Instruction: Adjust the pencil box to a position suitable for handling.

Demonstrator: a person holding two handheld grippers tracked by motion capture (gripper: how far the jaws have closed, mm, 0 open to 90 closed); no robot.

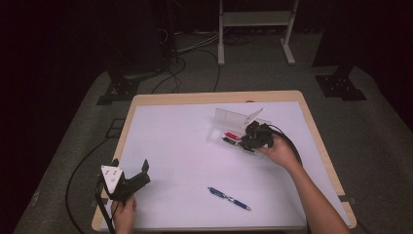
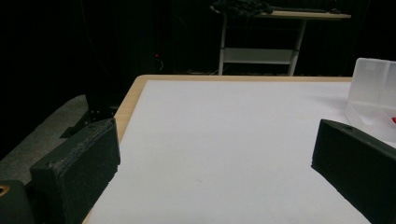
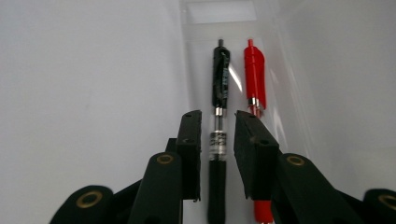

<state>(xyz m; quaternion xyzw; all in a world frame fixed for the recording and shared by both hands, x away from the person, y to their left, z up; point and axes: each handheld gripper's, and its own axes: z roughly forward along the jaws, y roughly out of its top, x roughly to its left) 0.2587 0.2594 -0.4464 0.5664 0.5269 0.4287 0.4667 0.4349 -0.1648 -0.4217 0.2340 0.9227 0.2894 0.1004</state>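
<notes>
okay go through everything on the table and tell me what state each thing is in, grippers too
clear pen case: open, lid tilted up.
black pen: lying in the case, between the right gripper's fingers, with a gap at each side.
red pen: lying in the case beside the black pen.
blue pen: loose on the table, outside the case.
right gripper: fingers slightly apart, over the case.
left gripper: fingers wide open, holding nothing.

Three pens (image 1: 229, 198), one clear case (image 1: 229, 118), two tools (image 1: 130, 171).

Blue pen (image 1: 229, 198) lies near table's (image 1: 146, 100) near edge, right of centre. Metal stand (image 1: 255, 19) on floor beyond far edge.
</notes>
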